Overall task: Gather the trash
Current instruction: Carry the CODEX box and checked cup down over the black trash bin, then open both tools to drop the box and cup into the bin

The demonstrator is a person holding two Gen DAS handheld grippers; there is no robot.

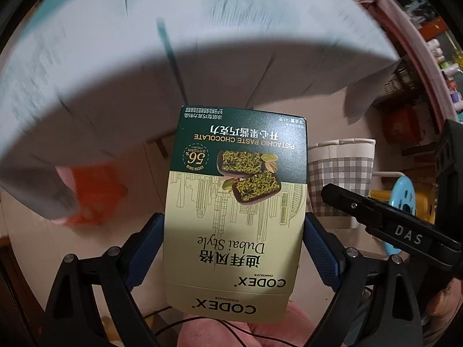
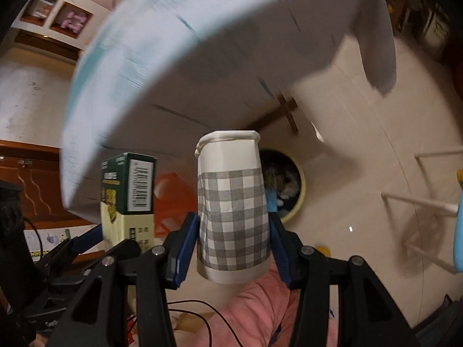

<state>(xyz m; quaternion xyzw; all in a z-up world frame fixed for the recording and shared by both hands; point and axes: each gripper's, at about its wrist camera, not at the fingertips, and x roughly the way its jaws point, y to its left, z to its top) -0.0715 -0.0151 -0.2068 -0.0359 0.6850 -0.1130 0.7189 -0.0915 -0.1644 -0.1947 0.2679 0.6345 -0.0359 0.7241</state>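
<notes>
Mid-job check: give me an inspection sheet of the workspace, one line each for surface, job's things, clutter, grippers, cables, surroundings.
Surface: white table above, blurred; pale floor below.
Job's things: chocolate box in left gripper; checked paper cup, rim squashed, in right gripper; round bin on the floor beyond the cup, already holding trash.
Clutter: orange object under the table, blurred.
Grippers: both clamped on their items, pointing down.
Cables: thin black cable below the grippers.
Surroundings: pink cloth, blue stool, wall shelves.
</notes>
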